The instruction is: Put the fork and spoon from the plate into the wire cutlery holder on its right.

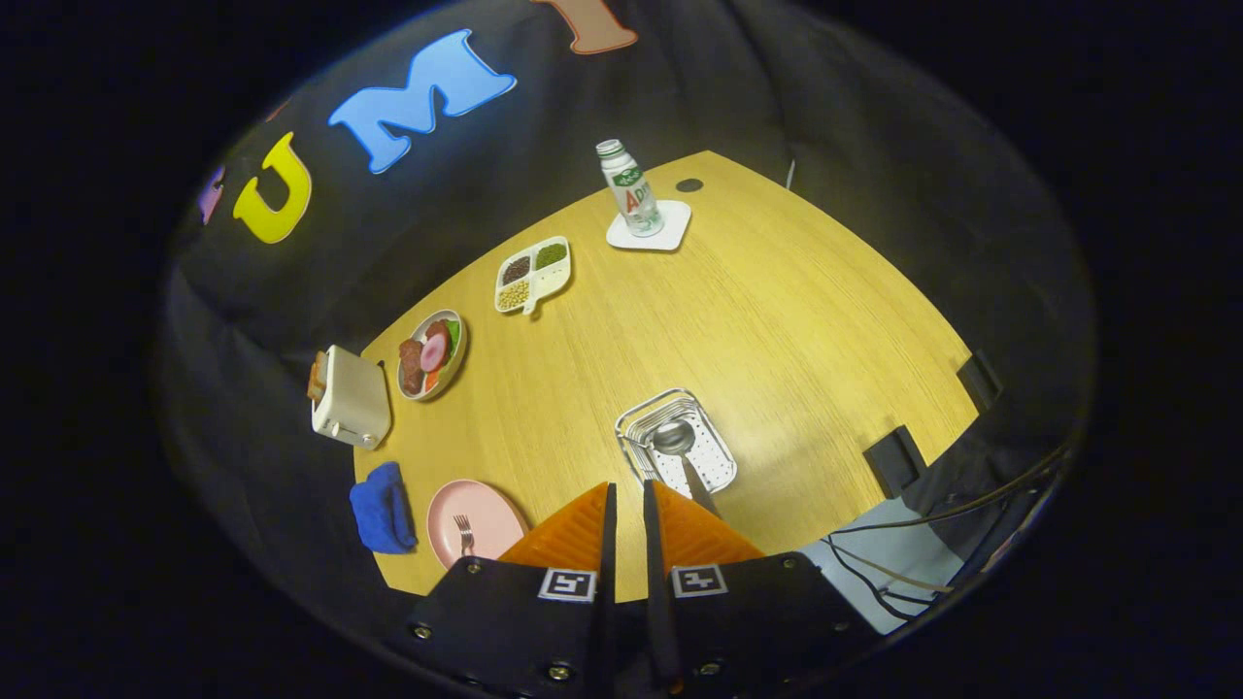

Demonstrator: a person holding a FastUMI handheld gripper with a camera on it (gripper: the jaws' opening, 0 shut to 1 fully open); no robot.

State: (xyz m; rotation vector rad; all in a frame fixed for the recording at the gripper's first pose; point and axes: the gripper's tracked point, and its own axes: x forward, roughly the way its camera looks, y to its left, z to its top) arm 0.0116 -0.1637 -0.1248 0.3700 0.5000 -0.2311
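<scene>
Hand-held gripper nearly closed, holding nothing, above wooden desk; metal spoon in wire cutlery holder; metal fork on pink round plate.

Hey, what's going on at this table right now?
A person is moving cutlery with a handheld gripper from a pink plate to a wire holder on a wooden table. The spoon already lies in the holder, just ahead of the jaws, which are nearly closed with nothing between them. The fork is on the plate beside the jaws, not yet picked up.
</scene>
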